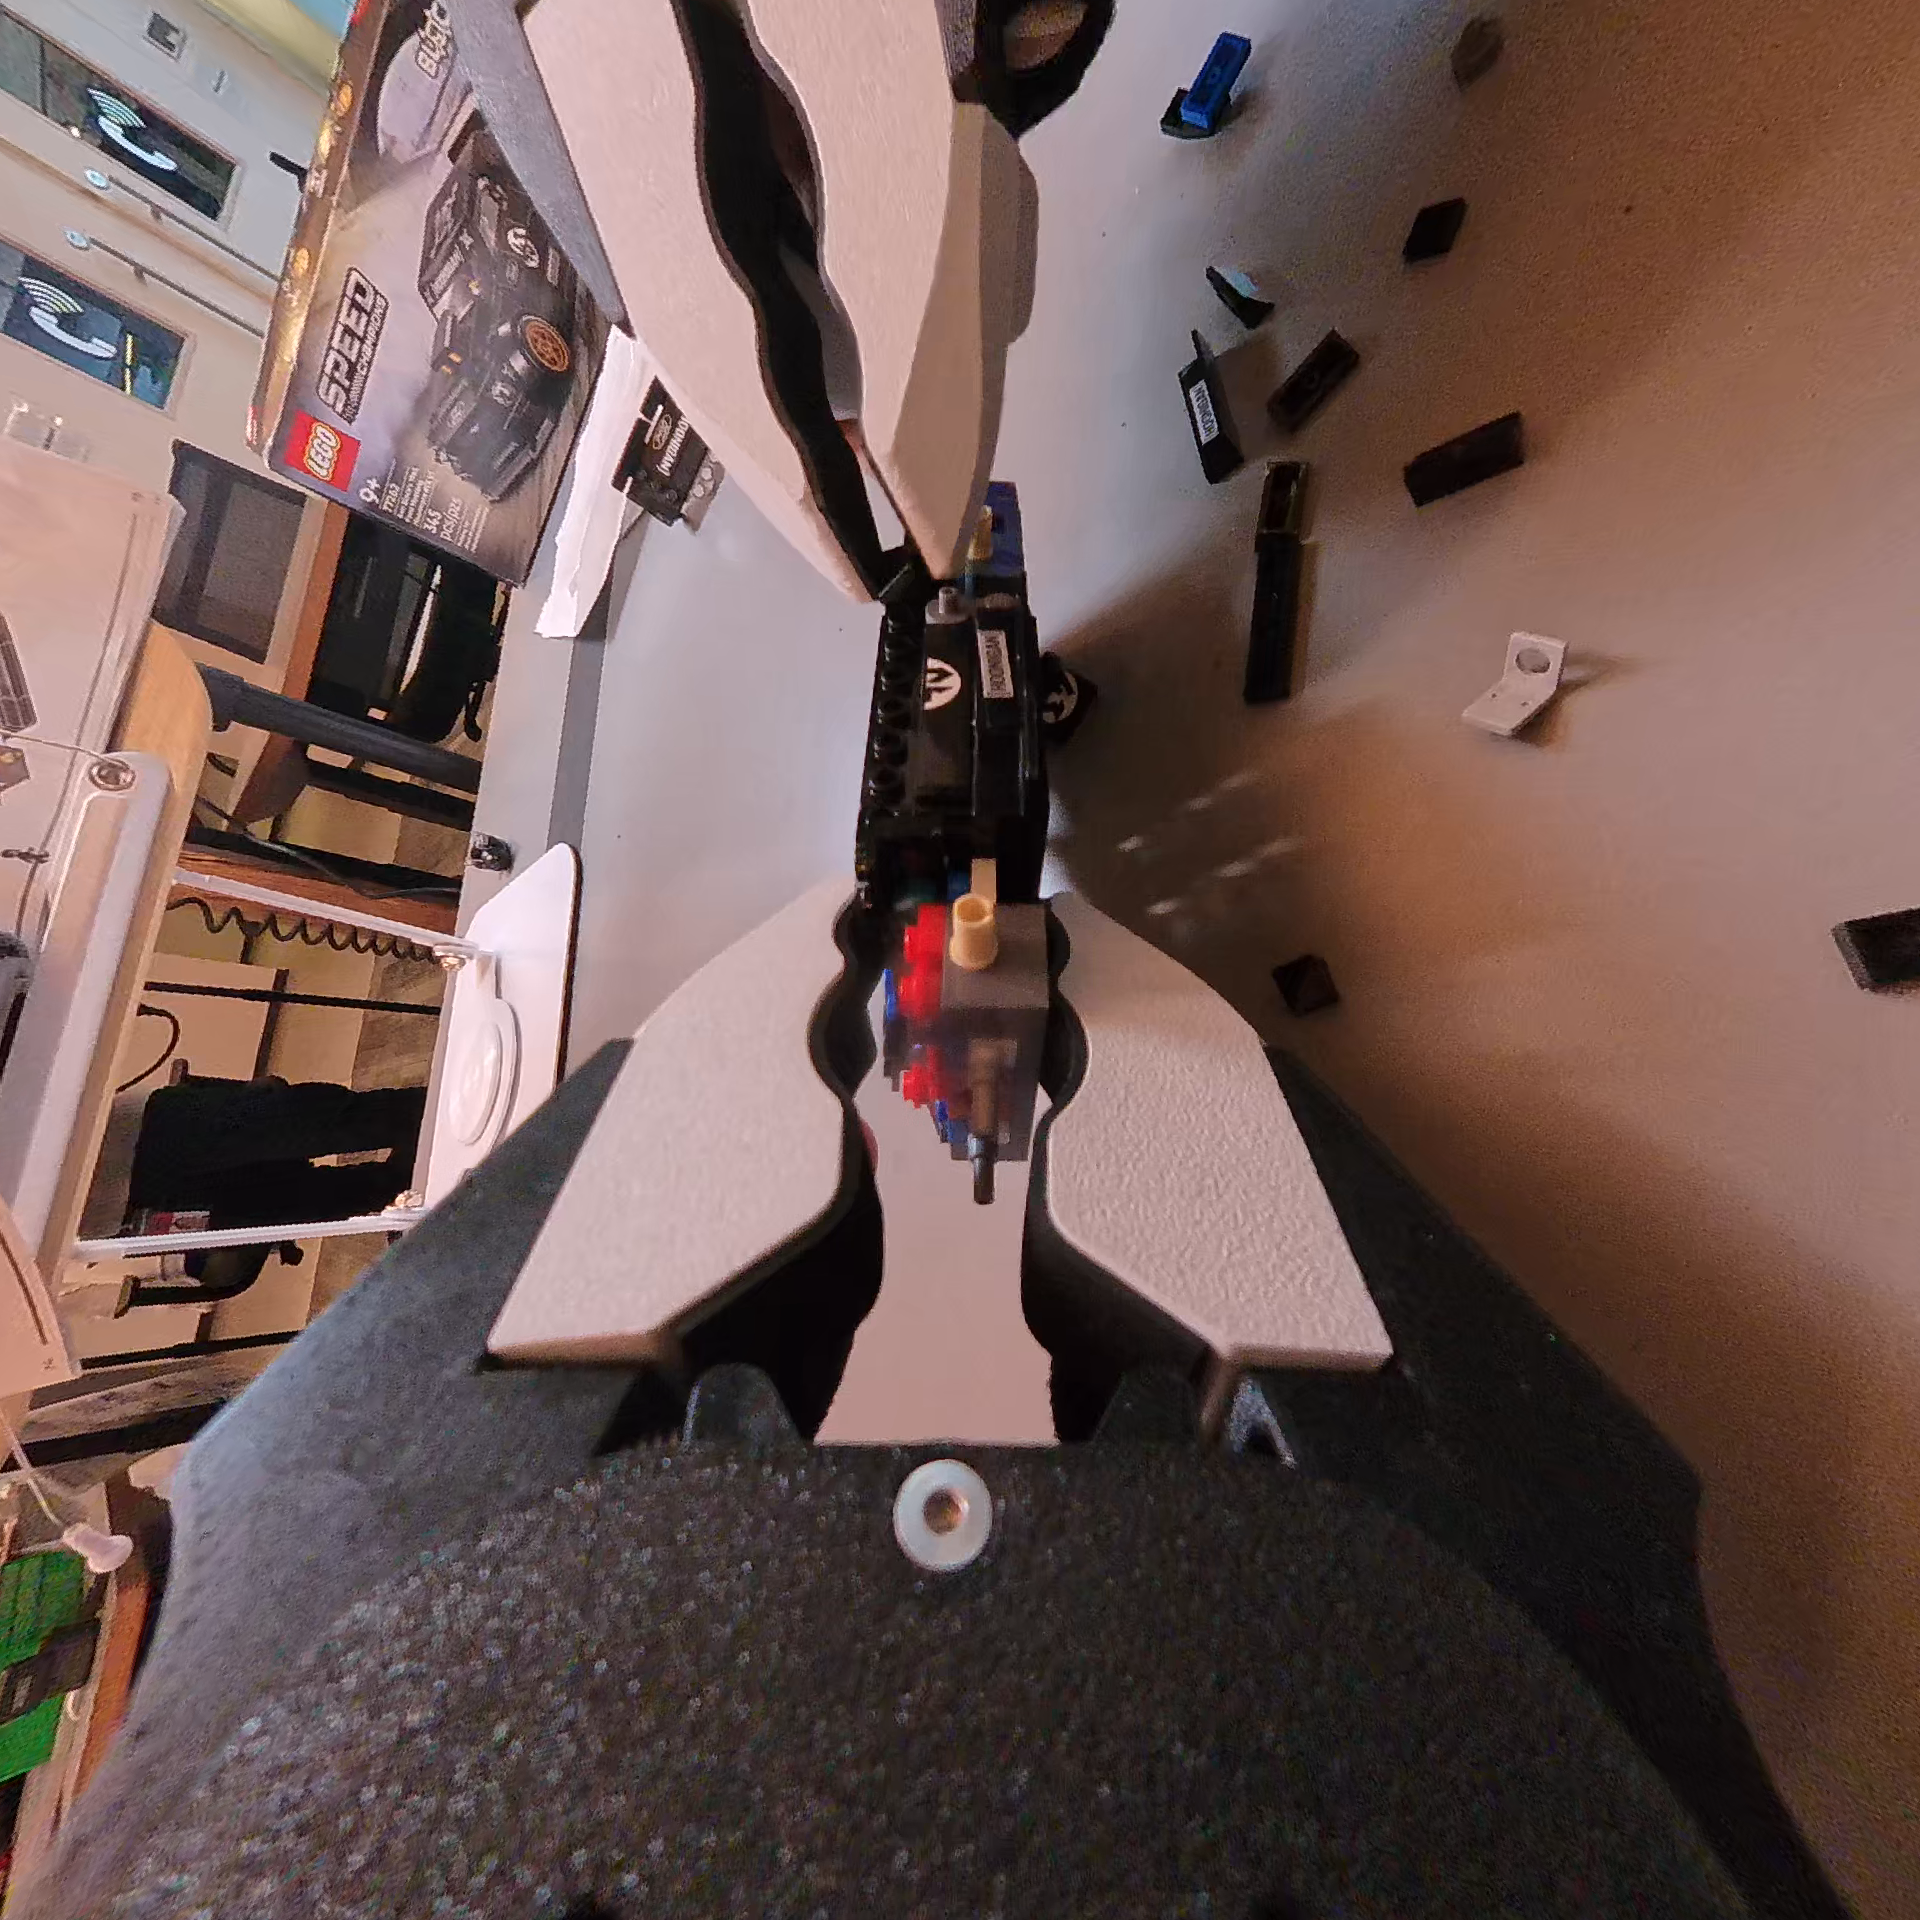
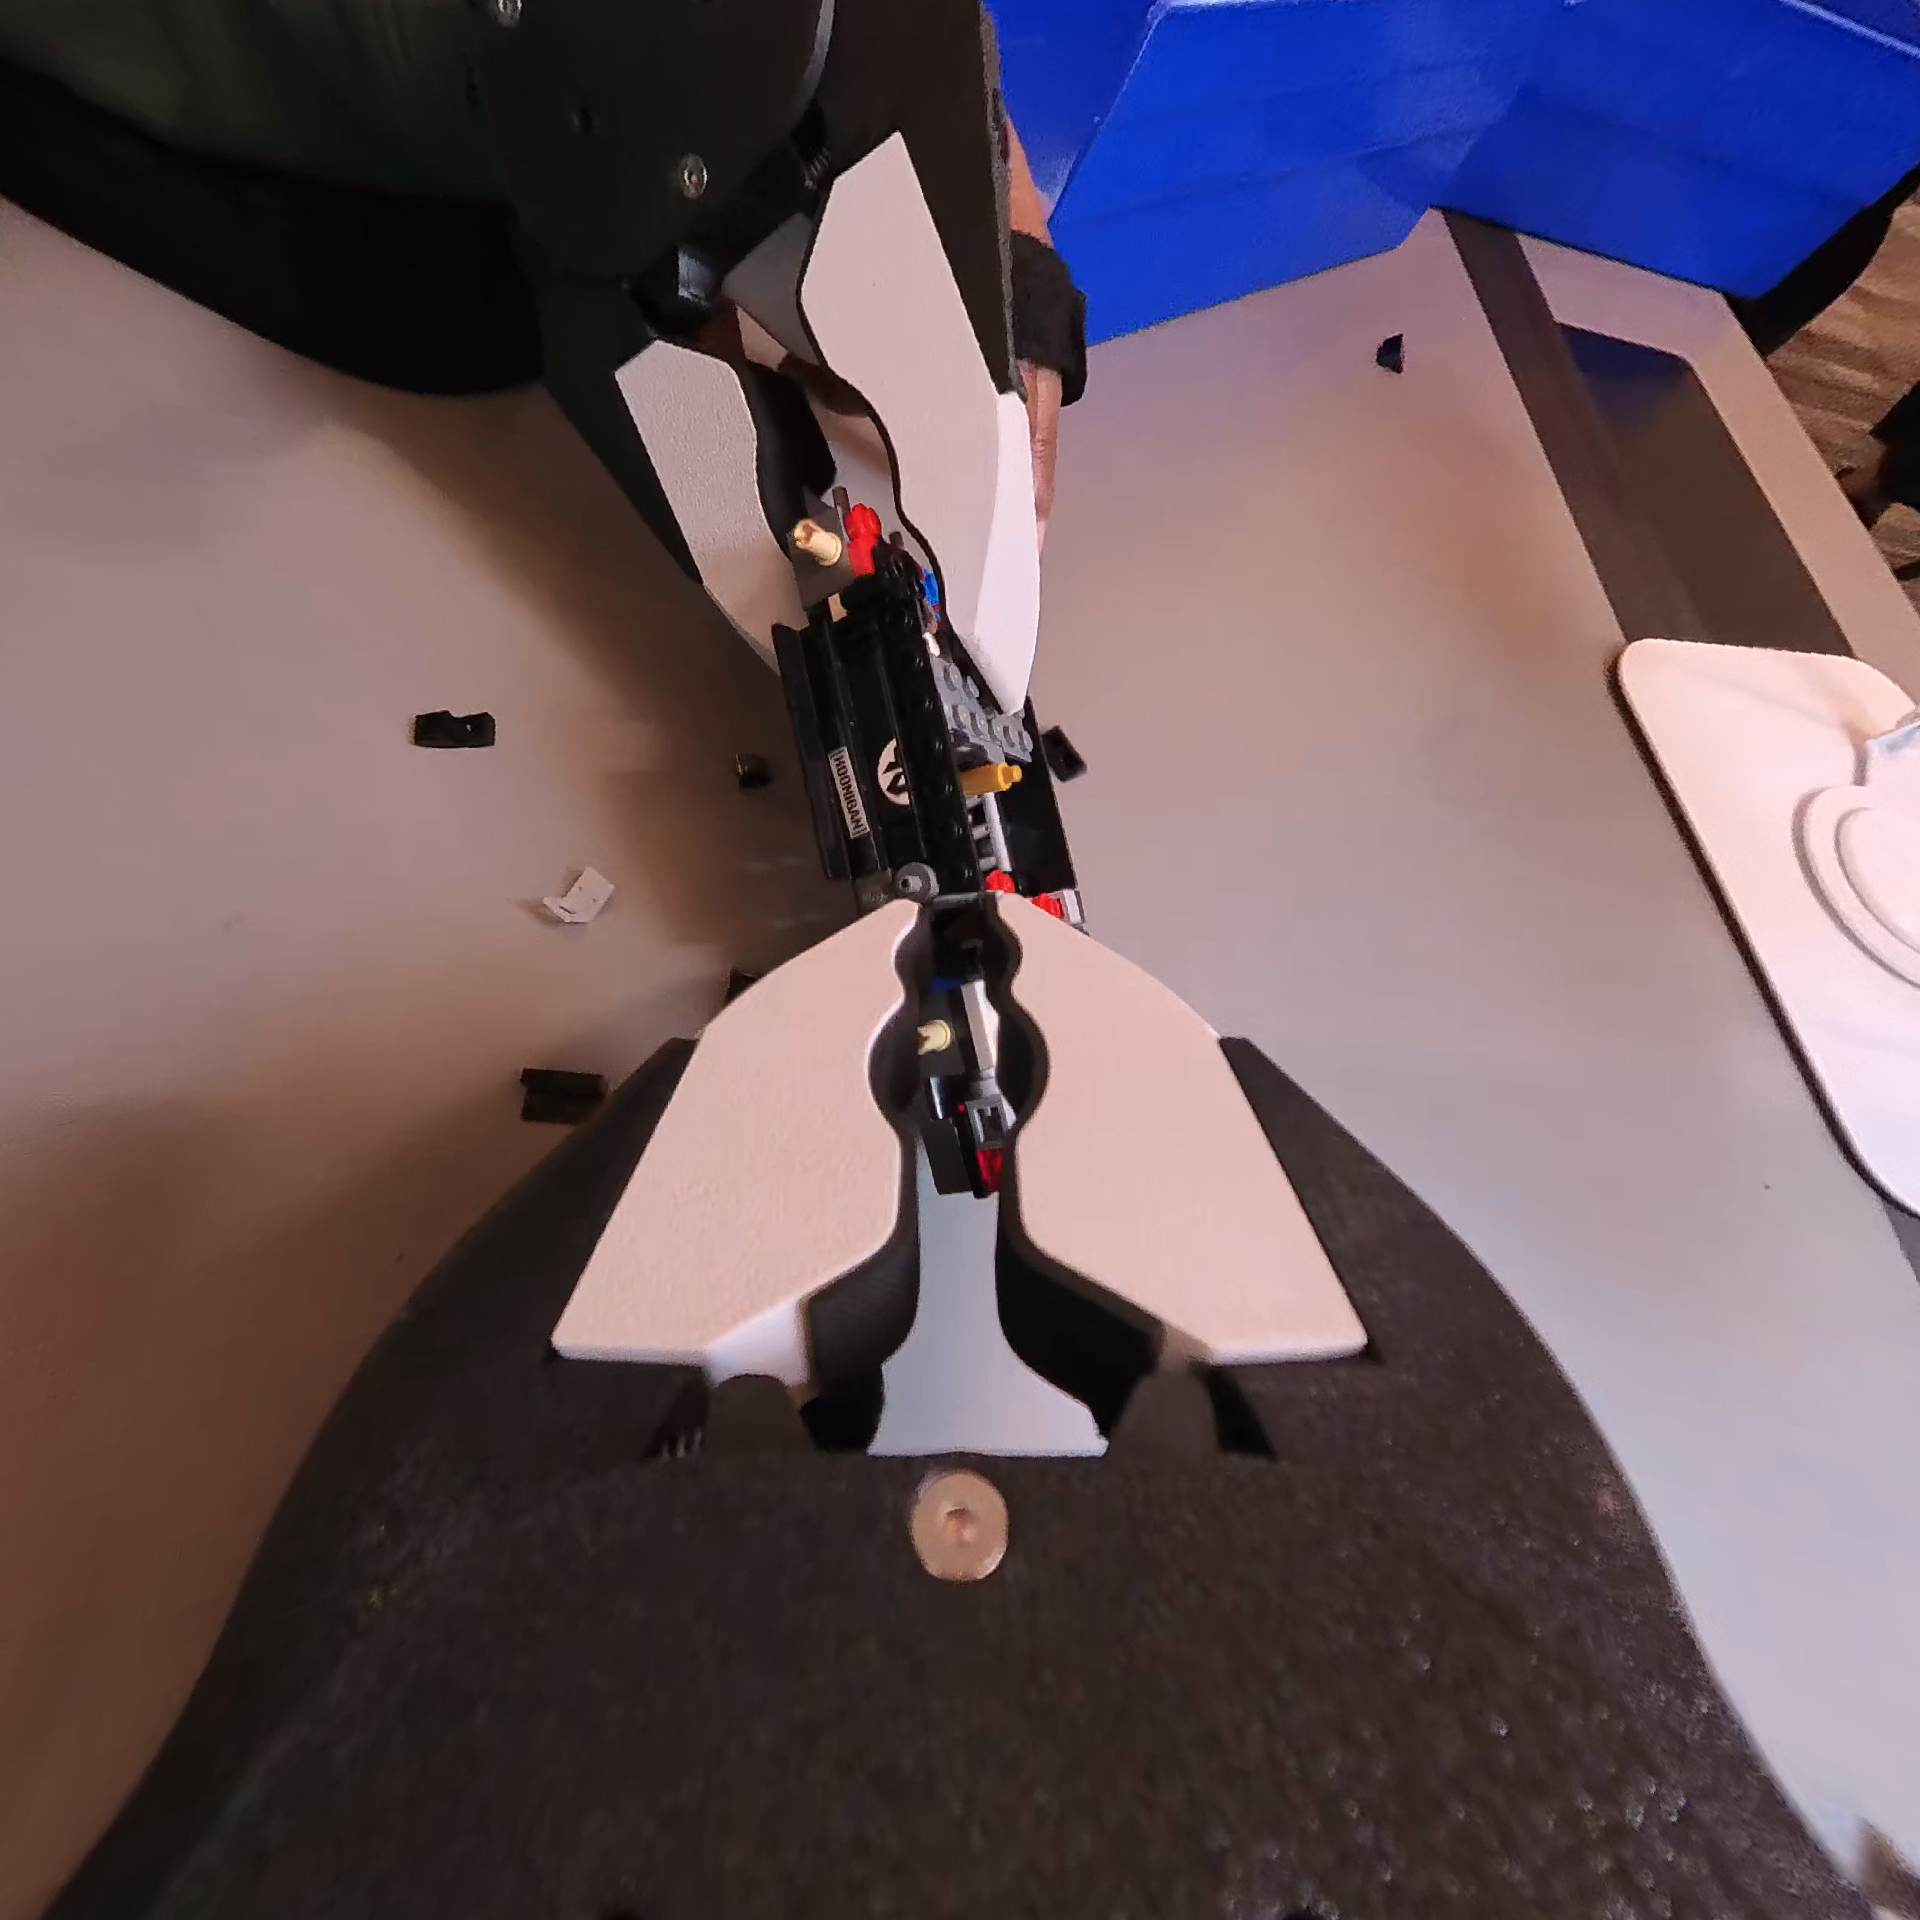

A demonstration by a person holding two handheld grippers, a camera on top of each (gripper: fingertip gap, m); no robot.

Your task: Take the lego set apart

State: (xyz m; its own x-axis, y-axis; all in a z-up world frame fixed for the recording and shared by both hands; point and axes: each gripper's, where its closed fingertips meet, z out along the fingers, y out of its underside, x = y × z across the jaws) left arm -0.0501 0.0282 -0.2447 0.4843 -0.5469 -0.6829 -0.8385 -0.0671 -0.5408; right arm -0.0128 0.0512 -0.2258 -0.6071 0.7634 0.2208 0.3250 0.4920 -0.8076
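A black lego car body with red, blue and grey inner parts is held off the table between both grippers. My left gripper is shut on one end, where a tan pin and a grey block show. My right gripper is shut on the other end of the car body. In the left wrist view the right gripper comes in from the top. In the right wrist view the left gripper comes in from the top.
Loose black pieces, a blue piece and a white bracket lie on the table to the right. The lego box stands at the left. A blue bin and a white board sit at the right. There is about 6 cm between the tips of the two grippers.
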